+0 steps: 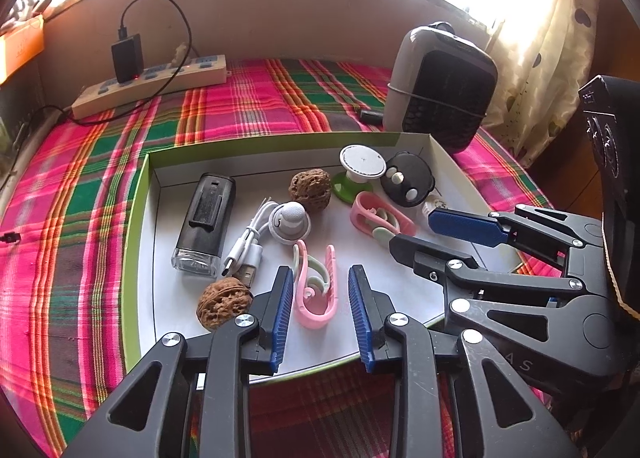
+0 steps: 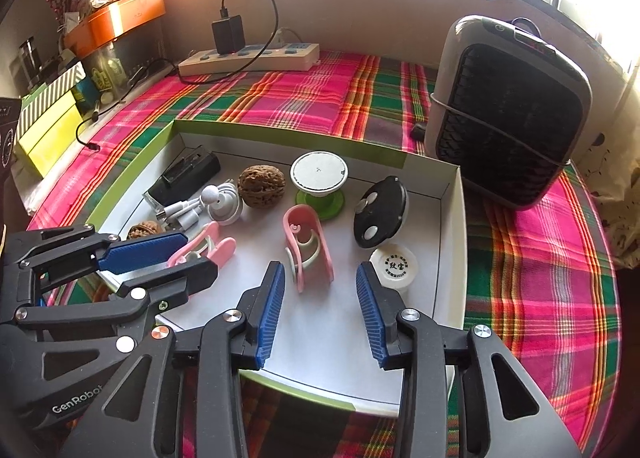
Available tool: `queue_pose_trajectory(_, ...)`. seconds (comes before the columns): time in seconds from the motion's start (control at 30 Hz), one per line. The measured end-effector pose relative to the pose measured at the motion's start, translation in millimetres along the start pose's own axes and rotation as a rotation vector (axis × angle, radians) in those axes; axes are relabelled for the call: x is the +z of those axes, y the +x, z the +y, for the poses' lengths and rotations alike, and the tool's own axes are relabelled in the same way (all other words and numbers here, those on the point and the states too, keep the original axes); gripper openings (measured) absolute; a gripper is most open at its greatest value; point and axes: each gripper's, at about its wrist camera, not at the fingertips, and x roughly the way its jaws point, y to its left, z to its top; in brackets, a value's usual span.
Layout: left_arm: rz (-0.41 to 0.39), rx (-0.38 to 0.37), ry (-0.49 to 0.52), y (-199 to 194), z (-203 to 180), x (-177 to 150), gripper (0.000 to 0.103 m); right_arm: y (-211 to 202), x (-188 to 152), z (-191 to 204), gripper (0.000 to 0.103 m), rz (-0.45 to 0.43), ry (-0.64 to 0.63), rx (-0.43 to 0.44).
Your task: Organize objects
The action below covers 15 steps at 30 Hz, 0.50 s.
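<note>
Two hand-held tongs hang over a shallow tray (image 1: 144,194) on a plaid cloth, the left gripper (image 1: 320,310) and right gripper (image 2: 320,310) both spread, each straddling a pink clip (image 1: 314,290) without pinching it. Every small item already lies inside; little sorting appears left.

Left hand-held gripper (image 1: 320,294) angled downward, jaws apart, right hand-held gripper (image 2: 320,290) alongside (also parted, nothing gripped)

Home, plaid cloth (image 2: 304,94), curtain (image 1: 536,58) (sunlit)
</note>
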Motion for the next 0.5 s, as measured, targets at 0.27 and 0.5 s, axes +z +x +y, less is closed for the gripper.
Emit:
queue_pose_trajectory(0.27, -0.031, 0.028, -0.012, -22, -2, -6, 0.027, -15, -4, 0, 0.039, -0.033, 0.021, -0.019)
queue_pose_trajectory(0.5, -0.068, 0.095, -0.045, -43, 2, -13, 0.027, -35, -13, 4, 0.039, -0.094, 0.026, -0.043)
